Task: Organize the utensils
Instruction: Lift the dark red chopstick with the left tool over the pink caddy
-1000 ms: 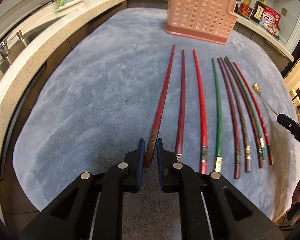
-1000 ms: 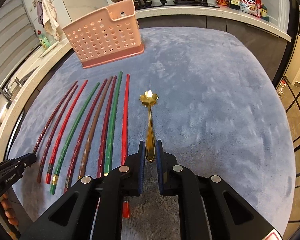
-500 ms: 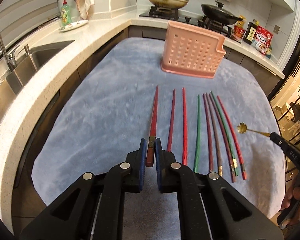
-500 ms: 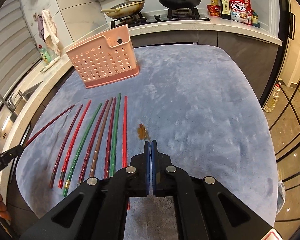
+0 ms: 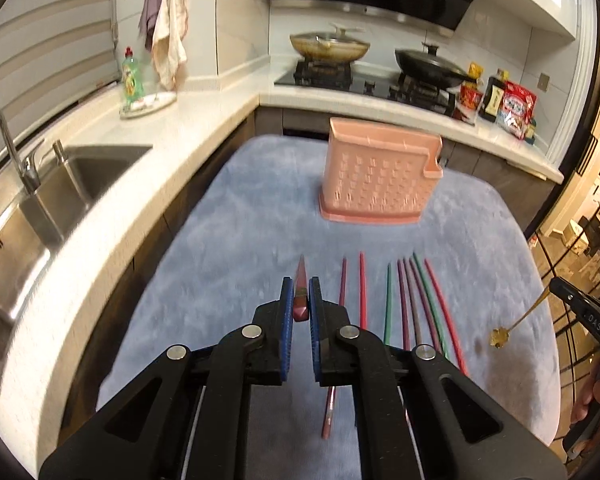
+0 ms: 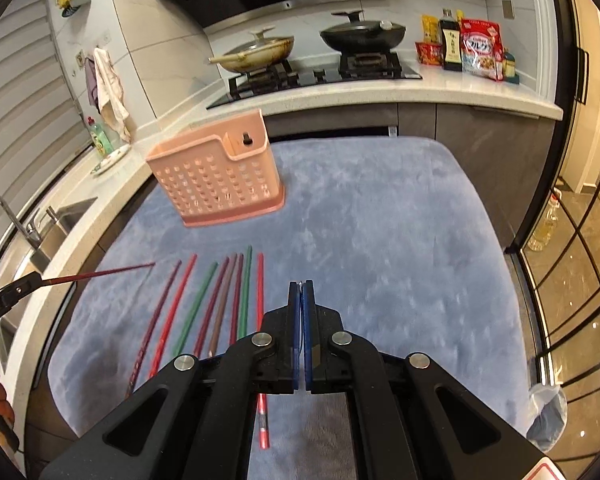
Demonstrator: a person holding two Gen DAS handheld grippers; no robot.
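My left gripper (image 5: 300, 300) is shut on a dark red chopstick (image 5: 300, 292) and holds it up off the blue mat (image 5: 240, 232); the stick also shows in the right wrist view (image 6: 100, 274), pointing toward the pink perforated utensil basket (image 6: 220, 184). My right gripper (image 6: 301, 300) is shut on a gold flower-headed spoon (image 5: 516, 324), lifted above the mat; only a sliver of it shows between the pads. Several red, green and brown chopsticks (image 5: 388, 300) lie in a row on the mat. The basket (image 5: 380, 176) stands upright at the mat's far side.
A steel sink (image 5: 52, 200) and tap lie to the left. A stove with two pans (image 5: 332, 48) and food packets (image 5: 516, 108) sit on the back counter. A dish-soap bottle (image 5: 132, 78) stands by the wall. A glass door (image 6: 580, 240) is on the right.
Both grippers have risen well above the mat. The left has lifted the dark red chopstick off the row. The right has closed on the gold spoon and lifted it.
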